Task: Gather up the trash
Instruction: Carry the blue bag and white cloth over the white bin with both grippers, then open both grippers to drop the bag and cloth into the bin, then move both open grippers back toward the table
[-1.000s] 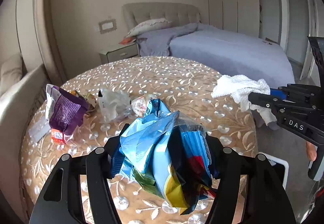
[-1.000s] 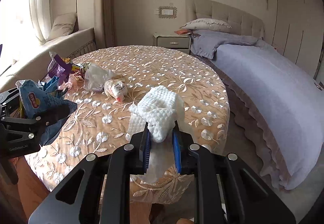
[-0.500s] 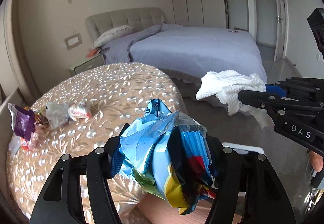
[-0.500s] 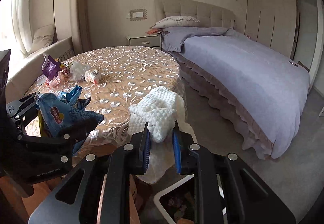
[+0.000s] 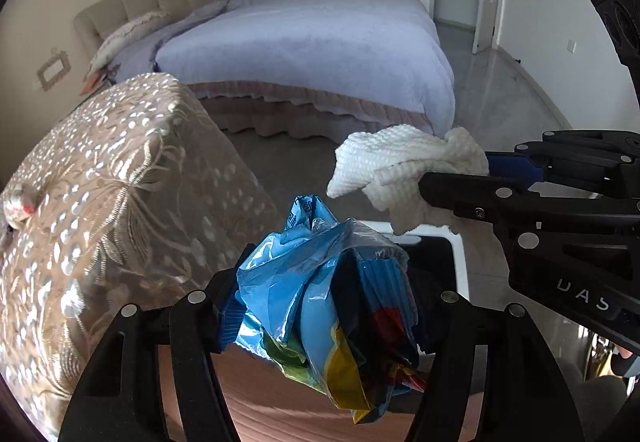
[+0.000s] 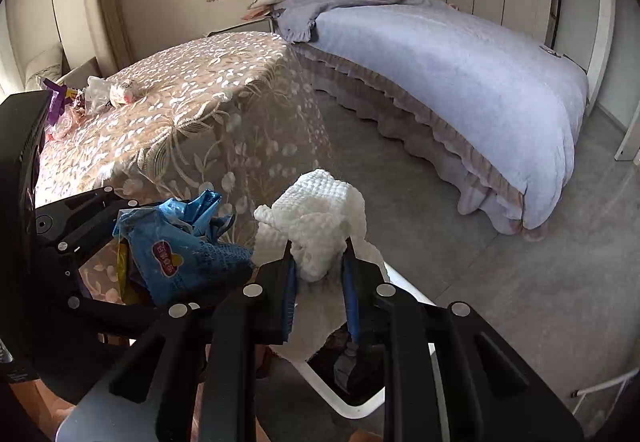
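Left wrist view: the left gripper (image 5: 324, 318), its black fingers angled downward, clamps a crumpled bundle of glossy blue, yellow and red plastic snack wrappers (image 5: 324, 302) between blue pads, held in the air over a white-rimmed, dark-lined trash bin (image 5: 460, 262) on the grey floor. To its right the right gripper (image 5: 460, 182) reaches in from the side, pinching a wadded white waffle-textured paper towel (image 5: 404, 166). At left, a round table draped in a beige cloth with shiny embroidered leaves (image 5: 120, 178) drops in soft folds; behind it stands a bed with a smooth lavender cover (image 5: 312, 46). Right wrist view: the right gripper (image 6: 318, 266) points down at a slant, its narrow blue-padded fingers closed on the bumpy white towel (image 6: 320, 222), which hangs just above the bin's rounded white rim (image 6: 352, 408). The left gripper (image 6: 180, 242) sits just beside it, at left, gripping the wrinkled blue wrappers (image 6: 176, 242). On the far tabletop (image 6: 192, 102) lie more scraps: a purple foil packet (image 6: 54, 102), clear crinkled plastic (image 6: 98, 92) and a small white wrapper (image 6: 124, 92).
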The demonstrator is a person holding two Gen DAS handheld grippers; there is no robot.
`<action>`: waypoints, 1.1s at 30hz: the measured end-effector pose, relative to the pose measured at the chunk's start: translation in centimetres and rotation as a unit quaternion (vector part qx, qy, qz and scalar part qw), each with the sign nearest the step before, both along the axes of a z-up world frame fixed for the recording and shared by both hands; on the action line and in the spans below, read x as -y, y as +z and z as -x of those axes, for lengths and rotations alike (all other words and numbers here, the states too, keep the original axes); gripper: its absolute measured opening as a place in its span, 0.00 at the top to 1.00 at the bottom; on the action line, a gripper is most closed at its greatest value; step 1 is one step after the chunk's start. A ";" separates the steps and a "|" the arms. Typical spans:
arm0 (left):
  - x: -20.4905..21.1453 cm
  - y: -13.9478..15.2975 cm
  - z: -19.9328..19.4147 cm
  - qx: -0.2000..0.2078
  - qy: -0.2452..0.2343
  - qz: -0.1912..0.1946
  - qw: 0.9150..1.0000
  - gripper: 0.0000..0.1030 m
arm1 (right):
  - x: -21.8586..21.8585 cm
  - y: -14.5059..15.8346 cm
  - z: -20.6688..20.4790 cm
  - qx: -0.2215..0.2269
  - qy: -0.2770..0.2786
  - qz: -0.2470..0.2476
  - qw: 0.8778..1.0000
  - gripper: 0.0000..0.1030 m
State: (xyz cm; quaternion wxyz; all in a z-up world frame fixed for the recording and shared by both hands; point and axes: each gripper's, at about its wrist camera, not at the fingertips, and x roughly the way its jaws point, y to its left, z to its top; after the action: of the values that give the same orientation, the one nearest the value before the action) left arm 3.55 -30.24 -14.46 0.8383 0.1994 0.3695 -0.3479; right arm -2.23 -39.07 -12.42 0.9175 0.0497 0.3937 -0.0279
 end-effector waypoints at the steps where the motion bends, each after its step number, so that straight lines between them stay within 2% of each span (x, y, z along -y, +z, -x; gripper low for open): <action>1: 0.6 -0.9 -0.1 -0.013 -0.008 -0.004 1.000 0.38 | 0.3 -0.7 -0.1 -0.009 -0.003 -0.002 1.000 0.79; 8: 3.9 -6.8 -1.4 -0.095 -0.049 -0.033 0.994 0.38 | 3.3 -6.3 -0.8 -0.071 -0.044 -0.031 0.996 0.79; 11: 4.9 -8.6 -1.7 -0.120 -0.061 -0.036 0.990 0.31 | 4.5 -8.2 -1.2 -0.092 -0.057 -0.049 0.993 0.75; 12: 5.2 -9.1 -1.8 -0.127 -0.064 -0.035 0.989 0.20 | 4.8 -8.7 -1.4 -0.098 -0.061 -0.055 0.992 0.54; 13: 5.4 -9.4 -1.9 -0.132 -0.064 -0.037 0.989 0.05 | 5.1 -9.2 -1.6 -0.106 -0.063 -0.061 0.990 0.38; 14: 5.6 -9.7 -2.0 -0.134 -0.061 -0.038 0.988 0.05 | 5.4 -9.6 -1.6 -0.110 -0.065 -0.065 0.990 0.20; 17: 6.1 -10.3 -2.0 -0.143 -0.066 -0.047 0.986 0.05 | 5.7 -10.5 -1.9 -0.119 -0.062 -0.065 0.989 0.04; 20: 6.3 -10.5 -2.0 -0.141 -0.068 -0.055 0.986 0.05 | 5.9 -10.9 -1.9 -0.118 -0.062 -0.065 0.989 0.04; 27: 6.1 -9.8 -2.3 -0.138 -0.063 -0.048 0.987 0.05 | 6.5 -10.3 -2.1 -0.104 -0.066 -0.083 0.989 0.04; 33: 4.4 -6.4 -2.1 -0.100 -0.047 -0.029 0.993 0.05 | 5.9 -7.5 -1.9 -0.066 -0.058 -0.080 0.993 0.04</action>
State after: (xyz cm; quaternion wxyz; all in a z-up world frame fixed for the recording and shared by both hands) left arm 5.68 -34.67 -20.90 0.7736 0.2050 0.4521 -0.3938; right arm -0.30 -45.00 -19.96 0.8794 0.1438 0.4508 -0.0523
